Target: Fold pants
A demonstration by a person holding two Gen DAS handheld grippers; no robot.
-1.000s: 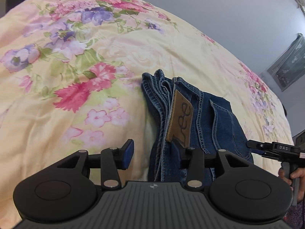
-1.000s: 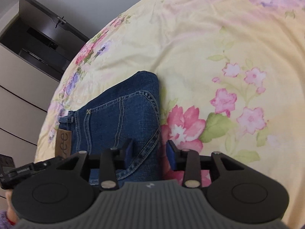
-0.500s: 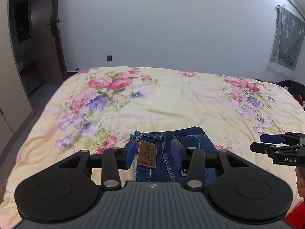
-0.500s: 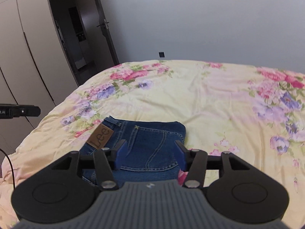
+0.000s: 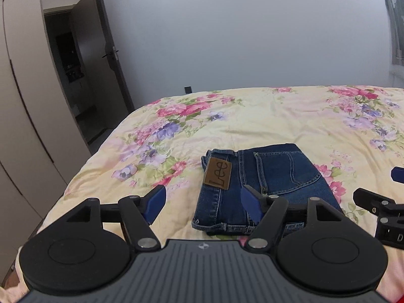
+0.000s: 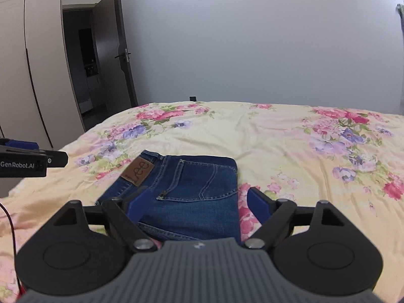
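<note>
Dark blue jeans (image 5: 265,184) lie folded into a compact rectangle on the floral bedspread (image 5: 252,116), with a brown Lee patch (image 5: 218,173) facing up. They also show in the right wrist view (image 6: 186,189). My left gripper (image 5: 203,204) is open and empty, held above the near left part of the jeans. My right gripper (image 6: 197,204) is open and empty, held above the near edge of the jeans. Neither touches the cloth. Each gripper shows at the edge of the other's view.
The bed's left edge drops to the floor by a beige wardrobe (image 5: 22,116) and an open dark door (image 5: 111,60). A grey wall (image 6: 252,38) stands behind the bed. A curtain (image 5: 395,20) hangs at the far right.
Both grippers have lifted and drawn back from the jeans, tilting up from a close downward look to a level view of the room. Both jaws have opened wider. The jeans stay folded.
</note>
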